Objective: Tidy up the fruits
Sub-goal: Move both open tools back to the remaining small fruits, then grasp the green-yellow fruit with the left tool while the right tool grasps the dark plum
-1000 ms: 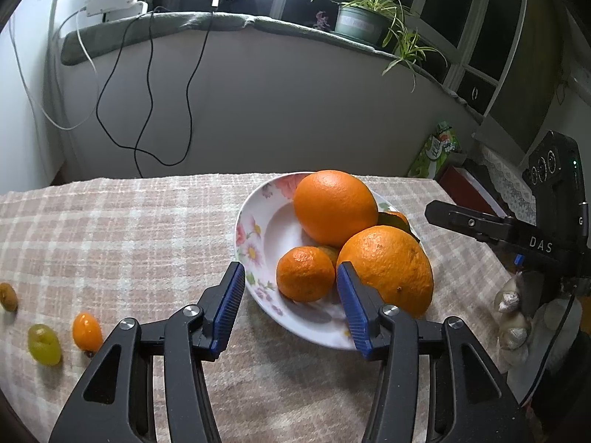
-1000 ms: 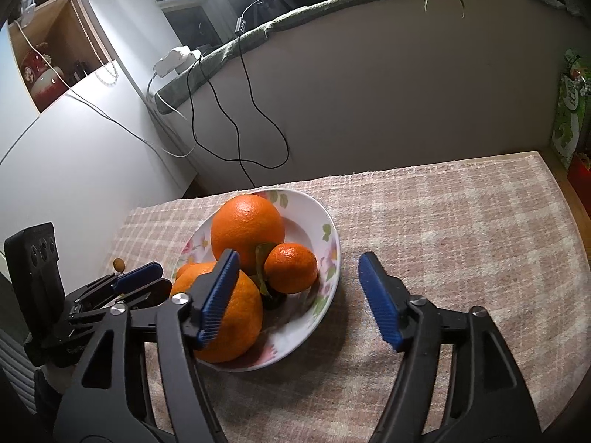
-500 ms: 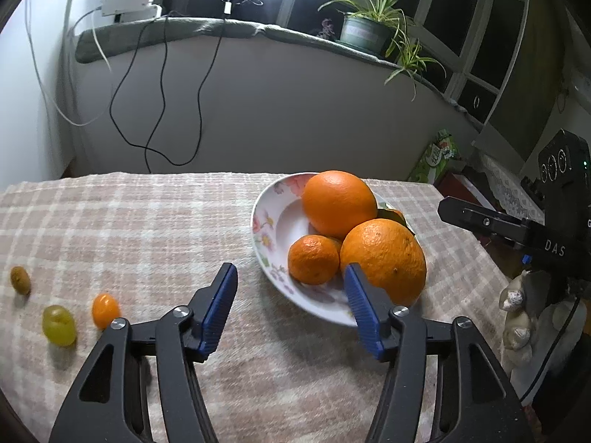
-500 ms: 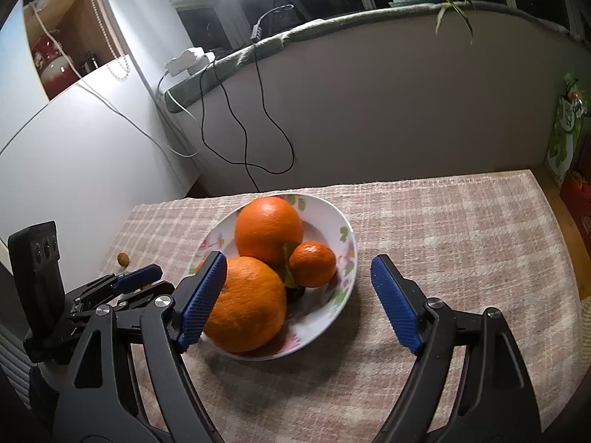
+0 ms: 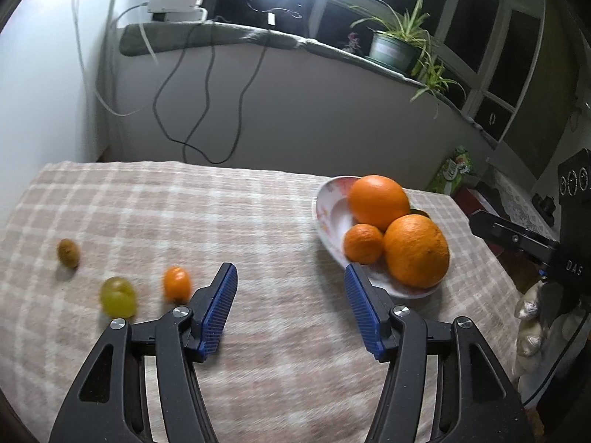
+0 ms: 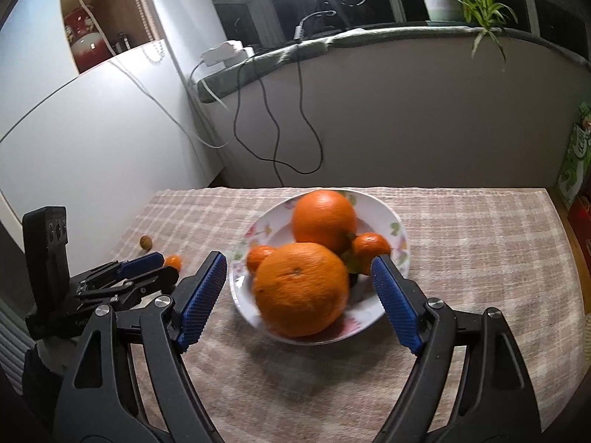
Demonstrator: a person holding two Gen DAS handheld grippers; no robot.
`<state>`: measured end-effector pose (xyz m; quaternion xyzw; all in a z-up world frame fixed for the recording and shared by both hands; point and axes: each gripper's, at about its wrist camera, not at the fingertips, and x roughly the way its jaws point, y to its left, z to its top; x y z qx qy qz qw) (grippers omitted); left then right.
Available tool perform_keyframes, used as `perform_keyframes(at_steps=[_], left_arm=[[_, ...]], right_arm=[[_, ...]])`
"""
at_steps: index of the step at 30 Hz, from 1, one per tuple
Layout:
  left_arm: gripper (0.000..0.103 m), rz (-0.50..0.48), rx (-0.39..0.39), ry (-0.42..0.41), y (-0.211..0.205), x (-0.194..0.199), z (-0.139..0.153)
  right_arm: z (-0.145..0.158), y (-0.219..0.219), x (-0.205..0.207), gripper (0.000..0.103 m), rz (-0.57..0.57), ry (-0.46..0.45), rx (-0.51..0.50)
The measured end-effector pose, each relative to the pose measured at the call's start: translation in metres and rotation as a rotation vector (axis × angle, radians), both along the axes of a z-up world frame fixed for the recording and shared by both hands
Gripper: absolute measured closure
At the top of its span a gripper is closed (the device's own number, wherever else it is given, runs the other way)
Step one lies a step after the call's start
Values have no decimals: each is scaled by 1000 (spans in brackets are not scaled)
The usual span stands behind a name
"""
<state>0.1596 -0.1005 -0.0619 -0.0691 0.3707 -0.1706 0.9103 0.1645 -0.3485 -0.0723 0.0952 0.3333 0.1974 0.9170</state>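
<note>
A floral plate point(image 5: 327, 214) point(image 6: 373, 317) holds two big oranges point(image 5: 415, 251) point(image 6: 301, 289) and small mandarins point(image 5: 364, 243) point(image 6: 371, 247). On the checked cloth to its left lie a small orange kumquat point(image 5: 177, 283) point(image 6: 173, 261), a green grape point(image 5: 117, 297) and a brown fruit point(image 5: 68, 253) point(image 6: 146, 241). My left gripper point(image 5: 290, 288) is open and empty over the cloth between the kumquat and the plate. My right gripper point(image 6: 297, 284) is open and empty, its jaws either side of the near big orange, above the plate.
The checked cloth point(image 5: 184, 203) covers the table. A wall with dangling black cables point(image 5: 207, 85) stands behind it. A potted plant point(image 5: 393, 50) sits on the ledge. A green packet point(image 5: 452, 173) stands past the table's right edge.
My left gripper has swung left, away from the plate toward the loose small fruits. My right gripper has moved closer over the plate, which now sits between its jaws.
</note>
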Motion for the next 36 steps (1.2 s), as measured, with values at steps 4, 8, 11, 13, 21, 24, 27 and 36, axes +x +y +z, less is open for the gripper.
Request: perform_keyframes(at_steps=[4, 8, 11, 13, 21, 24, 27, 36], left_arm=[[43, 31, 3, -5, 20, -6, -1], [43, 69, 3, -2, 43, -11, -4], [43, 102, 0, 6, 61, -14, -7], [43, 121, 1, 11, 72, -15, -10], [48, 177, 2, 38, 109, -17, -22], [51, 179, -2, 47, 115, -15, -26], [54, 170, -6, 55, 117, -12, -30], [55, 145, -2, 73, 112, 4, -38]], right_arm=[[2, 17, -7, 20, 37, -17, -27], [5, 33, -15, 20, 79, -33, -44], [6, 49, -19, 20, 122, -39, -54], [5, 59, -21, 20, 146, -43, -62], [-4, 104, -26, 20, 243, -35, -100], [-10, 121, -27, 20, 277, -30, -117], [-16, 135, -24, 20, 310, -19, -128], [-42, 178, -12, 31, 392, 34, -187]])
